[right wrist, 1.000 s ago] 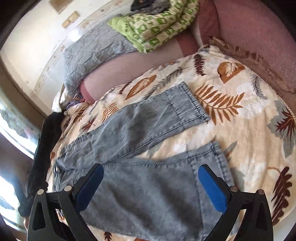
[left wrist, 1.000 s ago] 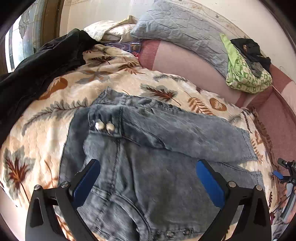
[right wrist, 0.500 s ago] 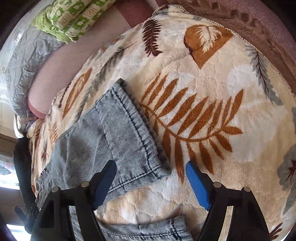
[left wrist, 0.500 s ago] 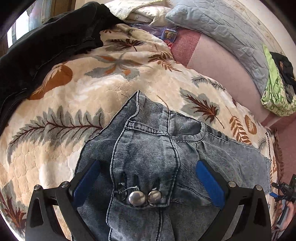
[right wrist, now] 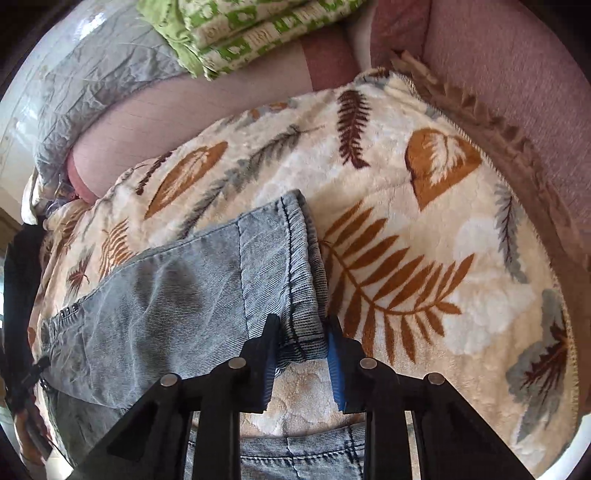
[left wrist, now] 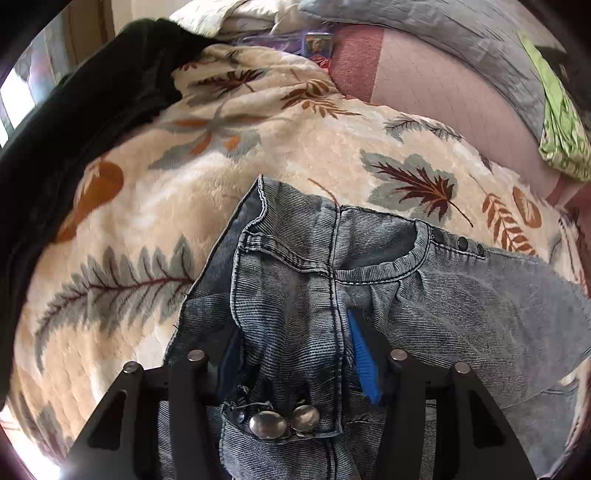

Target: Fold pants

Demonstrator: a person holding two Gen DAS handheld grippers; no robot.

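Grey-blue denim pants [left wrist: 369,280] lie spread on a cream blanket with a leaf print [left wrist: 155,221]. In the left wrist view my left gripper [left wrist: 295,369] is shut on the waistband, just above two metal buttons [left wrist: 284,422]. In the right wrist view my right gripper [right wrist: 301,354] is shut on the hem corner of the far pant leg [right wrist: 229,273]. The hem of the other leg [right wrist: 295,454] shows below the fingers [right wrist: 336,365].
A dark garment [left wrist: 74,122] lies at the blanket's left. A grey quilted pillow [right wrist: 92,74] and a folded green patterned cloth [right wrist: 251,33] lie at the back on the pink sofa [right wrist: 517,74]. The blanket's fringed edge [right wrist: 491,122] runs along the right.
Both grippers have moved forward and closed: the left onto the waistband, the right onto the far leg's hem. One second ago both were wide open above the pants.
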